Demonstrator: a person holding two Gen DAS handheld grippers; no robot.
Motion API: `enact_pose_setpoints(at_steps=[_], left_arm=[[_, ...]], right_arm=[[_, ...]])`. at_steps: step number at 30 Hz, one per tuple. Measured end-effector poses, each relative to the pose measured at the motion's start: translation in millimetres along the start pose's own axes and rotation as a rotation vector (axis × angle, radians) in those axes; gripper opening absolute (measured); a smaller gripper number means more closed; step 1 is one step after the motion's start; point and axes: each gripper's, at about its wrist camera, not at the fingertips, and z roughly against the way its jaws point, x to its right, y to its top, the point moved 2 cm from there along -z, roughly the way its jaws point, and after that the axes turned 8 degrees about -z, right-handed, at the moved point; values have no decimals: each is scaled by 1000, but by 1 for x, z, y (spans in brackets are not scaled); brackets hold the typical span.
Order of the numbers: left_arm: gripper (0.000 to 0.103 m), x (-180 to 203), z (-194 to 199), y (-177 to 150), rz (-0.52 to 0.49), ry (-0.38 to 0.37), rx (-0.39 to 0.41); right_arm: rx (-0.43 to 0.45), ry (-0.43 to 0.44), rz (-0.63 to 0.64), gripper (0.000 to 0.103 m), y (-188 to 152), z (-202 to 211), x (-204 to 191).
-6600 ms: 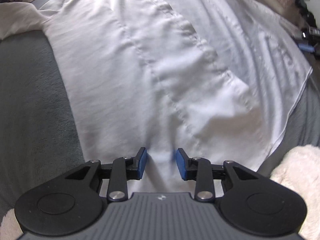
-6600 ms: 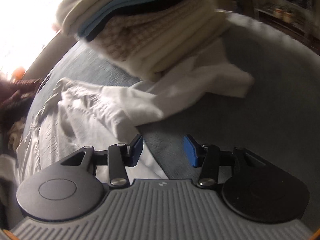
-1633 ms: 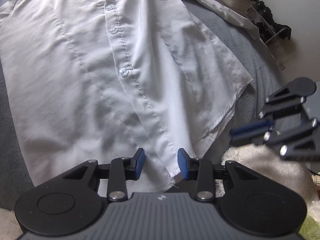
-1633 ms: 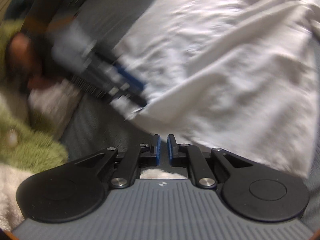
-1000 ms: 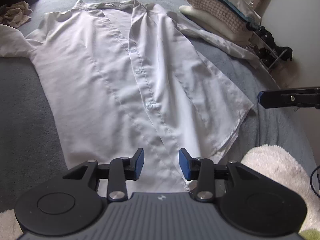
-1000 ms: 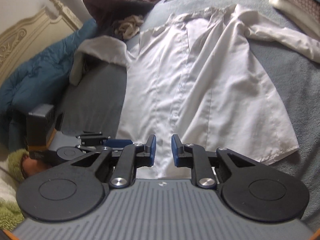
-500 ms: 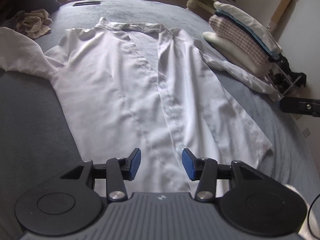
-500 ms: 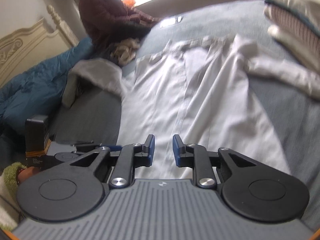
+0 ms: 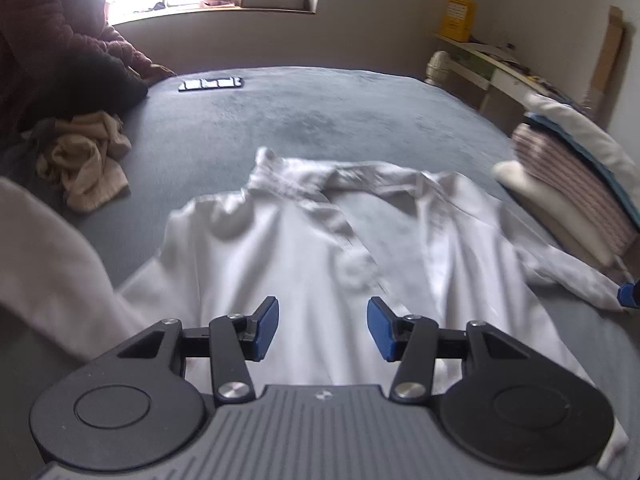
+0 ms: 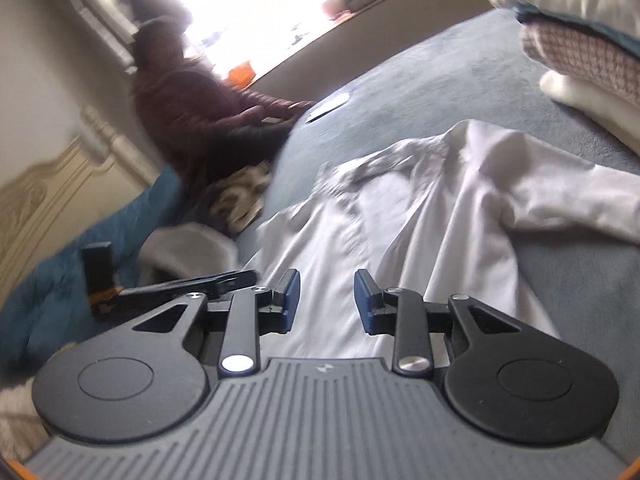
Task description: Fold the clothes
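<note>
Both claws have risen and tipped up since half a second ago, and we now see the far wall and window, where before we saw mostly cloth. Our left gripper [image 9: 323, 328] has its blue pads spread wide apart and holds nothing. Our right gripper [image 10: 327, 300] is also open with nothing between its pads, wider than it was before. Just below and beyond them lies the white button-front shirt [image 9: 304, 264], spread flat on the grey-blue fleece bed cover [image 9: 320, 120], collar at the far end, one sleeve stretched to the right. Near this sleeve stands a stack of folded clothes [image 9: 576, 184]. At the far left we see a crumpled beige garment [image 9: 86, 164] and a person in a dark red padded jacket [image 10: 192, 108].
</note>
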Motion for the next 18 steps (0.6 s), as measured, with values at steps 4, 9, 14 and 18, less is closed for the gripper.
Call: enact_pose_setpoints(at_steps=[4, 9, 14, 18], left_arm=[[50, -11, -53, 39, 27, 38, 19], [50, -19, -115, 74, 121, 39, 1], [50, -16, -152, 100, 93, 59, -3], [50, -15, -169, 116, 59, 62, 16]], right_arm=[[36, -10, -171, 29, 58, -63, 44], [42, -6, -386, 31, 122, -147, 94], [31, -62, -424, 33, 156, -209, 103], [34, -92, -413, 34, 177, -239, 102]])
